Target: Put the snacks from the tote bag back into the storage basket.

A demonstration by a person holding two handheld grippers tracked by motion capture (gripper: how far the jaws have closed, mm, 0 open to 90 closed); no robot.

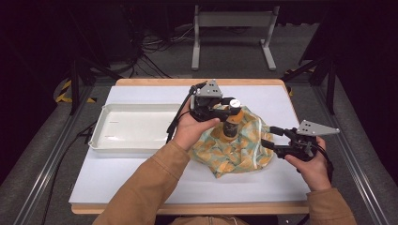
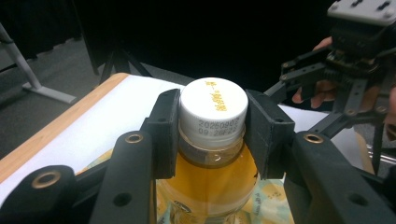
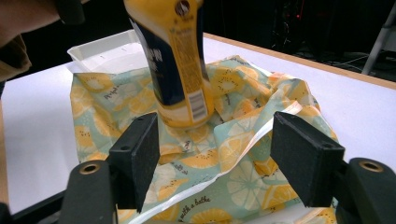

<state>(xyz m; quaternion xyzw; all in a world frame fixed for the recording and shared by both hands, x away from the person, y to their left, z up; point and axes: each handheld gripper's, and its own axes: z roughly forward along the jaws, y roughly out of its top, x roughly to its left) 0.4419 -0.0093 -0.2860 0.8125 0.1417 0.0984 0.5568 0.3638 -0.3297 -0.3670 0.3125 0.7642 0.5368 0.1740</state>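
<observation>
In the left gripper view the bottle (image 2: 212, 186) is cut off by the bottom edge, and the small yellow print on its white cap (image 2: 214, 108) is too blurred to read. In the right gripper view the top edge cuts the bottle off above its label, whose print is too blurred to read. In the high view the left tongs (image 1: 225, 108) and hand (image 1: 190, 131) hide part of the bottle. The lemon-print bag (image 1: 237, 145) covers the desk (image 1: 141, 173) beneath it, and script on the bag is only partly legible.

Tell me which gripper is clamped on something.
The left gripper: its jaws pinch the bottle just below its white cap. The right gripper is open.
</observation>
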